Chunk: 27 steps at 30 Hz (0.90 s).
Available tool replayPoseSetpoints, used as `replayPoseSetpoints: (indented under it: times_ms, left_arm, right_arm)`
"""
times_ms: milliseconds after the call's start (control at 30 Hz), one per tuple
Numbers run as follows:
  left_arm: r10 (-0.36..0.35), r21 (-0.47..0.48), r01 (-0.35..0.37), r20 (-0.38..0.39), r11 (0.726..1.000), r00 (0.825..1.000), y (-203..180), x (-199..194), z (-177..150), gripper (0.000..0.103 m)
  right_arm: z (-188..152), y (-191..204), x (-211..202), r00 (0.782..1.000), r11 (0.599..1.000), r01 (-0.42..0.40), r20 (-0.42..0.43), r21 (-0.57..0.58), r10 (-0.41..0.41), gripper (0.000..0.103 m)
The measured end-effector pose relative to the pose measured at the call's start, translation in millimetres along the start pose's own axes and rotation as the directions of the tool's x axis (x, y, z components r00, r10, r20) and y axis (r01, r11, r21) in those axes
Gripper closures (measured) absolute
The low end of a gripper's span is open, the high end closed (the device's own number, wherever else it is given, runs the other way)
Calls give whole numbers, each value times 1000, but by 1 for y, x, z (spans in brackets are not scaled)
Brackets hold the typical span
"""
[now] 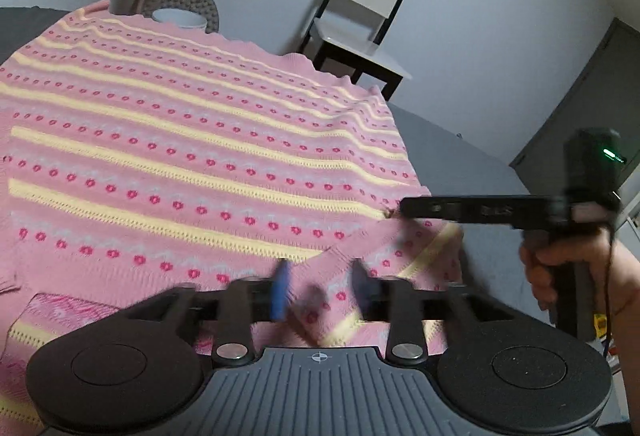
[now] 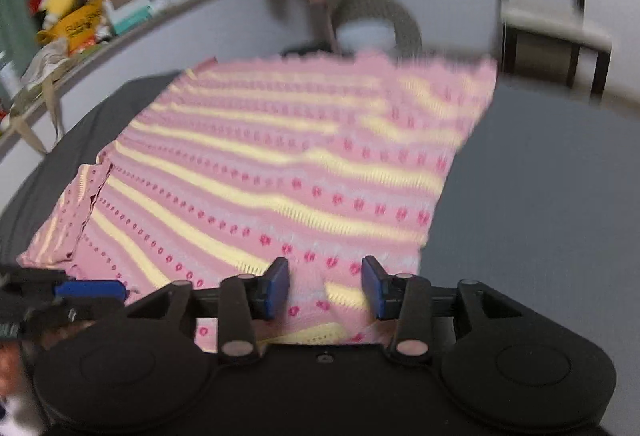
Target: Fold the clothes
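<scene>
A pink knit sweater (image 1: 192,140) with yellow stripes and rows of red hearts lies spread flat on a dark grey cloth-covered surface (image 1: 472,156). A folded-in sleeve (image 1: 384,260) lies across its near right corner. My left gripper (image 1: 322,288) is open, its blue pads on either side of that sleeve's end. A hand (image 1: 568,264) holds the right gripper (image 1: 400,212) side-on at the sweater's right edge. In the right wrist view the right gripper (image 2: 325,286) stands open over the sweater (image 2: 280,164) at its near hem. The left gripper (image 2: 120,292) shows at the lower left.
A white chair with a black frame (image 1: 360,16) and a round grey stool (image 1: 180,2) stand beyond the far edge. Clothes hang on the wall above. A cluttered shelf (image 2: 80,20) runs along the left. Bare grey cloth (image 2: 540,196) lies right of the sweater.
</scene>
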State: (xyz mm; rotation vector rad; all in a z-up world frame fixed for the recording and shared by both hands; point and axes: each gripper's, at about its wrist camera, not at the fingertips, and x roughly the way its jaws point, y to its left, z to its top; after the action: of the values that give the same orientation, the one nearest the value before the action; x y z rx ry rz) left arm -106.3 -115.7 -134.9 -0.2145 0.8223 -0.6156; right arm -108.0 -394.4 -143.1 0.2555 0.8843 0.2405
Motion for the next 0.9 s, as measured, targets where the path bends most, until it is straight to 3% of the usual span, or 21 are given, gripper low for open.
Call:
replayPoseSetpoints:
  times_ms: [67, 167, 267, 333, 367, 433, 467, 567, 700, 800, 900]
  left_arm:
    - [-8, 23, 8, 4, 1000, 1000, 0, 0, -4, 55]
    - [6, 30, -5, -23, 1000, 1000, -3, 9, -7, 55]
    - [20, 33, -19, -33, 999, 999, -4, 14, -10, 55]
    - [29, 43, -28, -29, 999, 999, -5, 14, -11, 55]
    - [34, 50, -32, -28, 998, 999, -6, 13, -12, 55]
    - [49, 66, -48, -17, 997, 999, -9, 11, -11, 55]
    - [56, 76, -55, -5, 996, 998, -11, 8, -11, 55]
    - [63, 111, -68, 48, 991, 997, -17, -2, -9, 55]
    - [1, 180, -17, 90, 984, 996, -30, -8, -3, 55]
    - [-79, 225, 67, 42, 972, 996, -43, 1, -1, 55]
    - [-121, 294, 116, -1, 949, 993, -64, 14, -3, 55]
  right_arm:
    - [-2, -1, 3, 999, 999, -41, -9, -2, 41, 96]
    - [-5, 0, -5, 994, 995, -95, 59, -39, 97, 97]
    - [-10, -5, -19, 958, 979, -179, 209, -95, 195, 97]
    - [-13, -5, -21, 936, 968, -207, 259, -144, 239, 97]
    - [-14, -5, -17, 940, 970, -197, 252, -145, 229, 96]
    - [-15, -2, -4, 969, 983, -116, 200, -144, 144, 93]
    - [-16, 1, 2, 981, 987, -48, 178, -152, 75, 82]
    - [-14, 2, -1, 980, 990, 2, 197, -143, 27, 68]
    - [-1, -11, -32, 966, 999, 45, 252, 23, -50, 53]
    - [2, -26, -51, 981, 989, 40, 182, 145, -67, 57]
    - [-11, -20, -58, 991, 994, 96, 85, 53, -100, 63]
